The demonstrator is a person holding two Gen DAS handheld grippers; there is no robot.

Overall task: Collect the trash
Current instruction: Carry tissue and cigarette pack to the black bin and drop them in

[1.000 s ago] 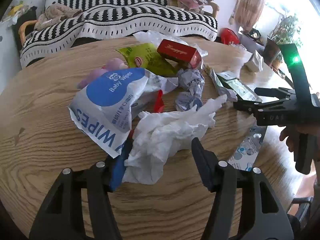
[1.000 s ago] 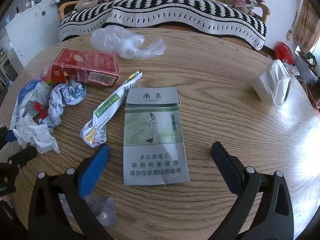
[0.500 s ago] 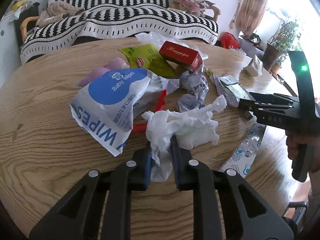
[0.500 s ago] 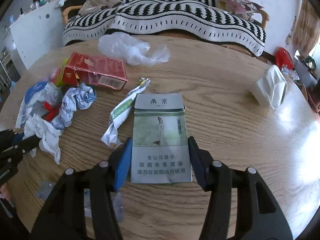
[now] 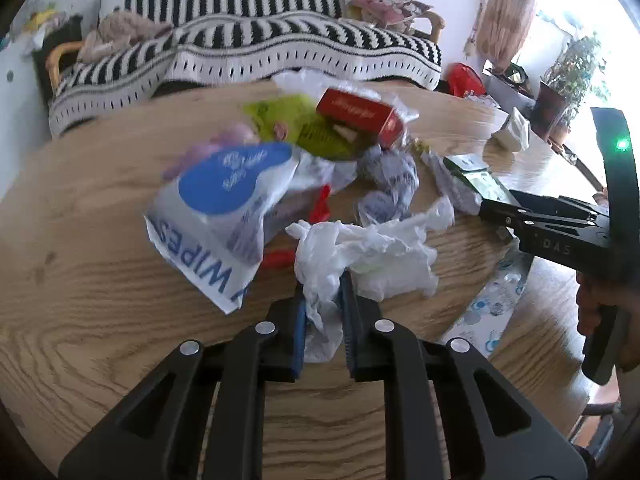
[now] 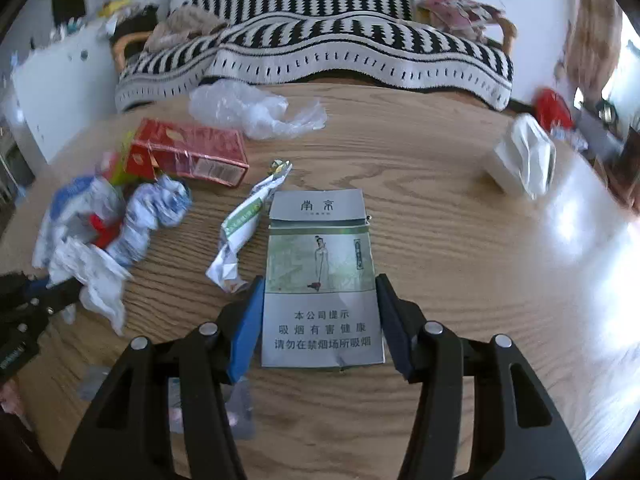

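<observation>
Since the earlier frames, both sets of jaws have closed inward: we find the left gripper (image 5: 322,312) now pinching the near end of the crumpled white tissue wad (image 5: 372,248), and the right gripper (image 6: 320,320) drawn in against both long edges of the flattened grey-green cigarette pack (image 6: 320,276). Both items lie on the round wooden bench (image 6: 440,208), the tissue just beside the blue-and-white baby wipes packet (image 5: 224,208), the pack near its middle.

Handling, in our judgement: the tissue is very light, soft and loosely bunched; a pinch at one end may let the rest trail or tear, so a hold nearer the bulk would be safer. The pack is thin card, light, fairly stiff across its width but liable to buckle under a hard squeeze; the lower half of its sides, where the jaws stand, suits it.

Not established: whether the right jaws press the pack firmly or merely touch it, and whether either item has left the bench. No bin shows in either view. The wipes packet and red carton (image 5: 358,114) are blurred in the left view. A clear wrapper (image 6: 208,400) beneath the right gripper is largely hidden.
</observation>
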